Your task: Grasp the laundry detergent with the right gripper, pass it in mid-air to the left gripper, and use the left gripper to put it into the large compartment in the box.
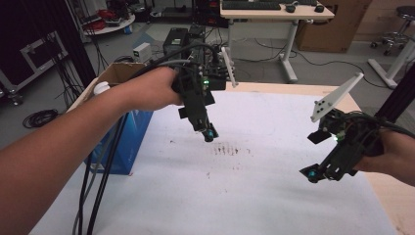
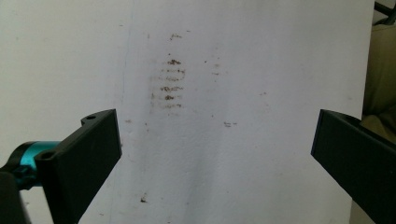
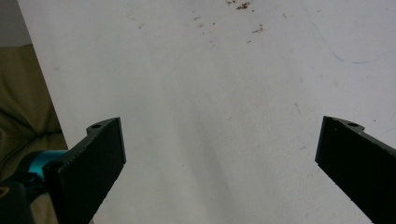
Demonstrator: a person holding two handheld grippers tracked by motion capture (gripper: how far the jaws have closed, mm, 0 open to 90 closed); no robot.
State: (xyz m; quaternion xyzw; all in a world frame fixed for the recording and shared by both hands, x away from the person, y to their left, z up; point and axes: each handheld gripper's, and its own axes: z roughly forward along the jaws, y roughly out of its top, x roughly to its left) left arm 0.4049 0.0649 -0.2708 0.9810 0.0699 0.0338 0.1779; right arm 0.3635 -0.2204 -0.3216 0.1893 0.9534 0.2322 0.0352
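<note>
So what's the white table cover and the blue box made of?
The white table cover looks like matte paper or thin board: flat, no shine, with brown smudges on it. The blue box seems to be cardboard: brown open flaps on top, slightly glossy printed sides.

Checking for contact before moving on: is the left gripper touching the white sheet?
Apart. The left gripper view shows the left gripper with jaws spread above the white sheet, nothing between.

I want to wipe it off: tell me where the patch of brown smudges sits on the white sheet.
In the high view the patch of brown smudges lies near the white sheet's middle, just below the left claw and left of the right claw.
</note>
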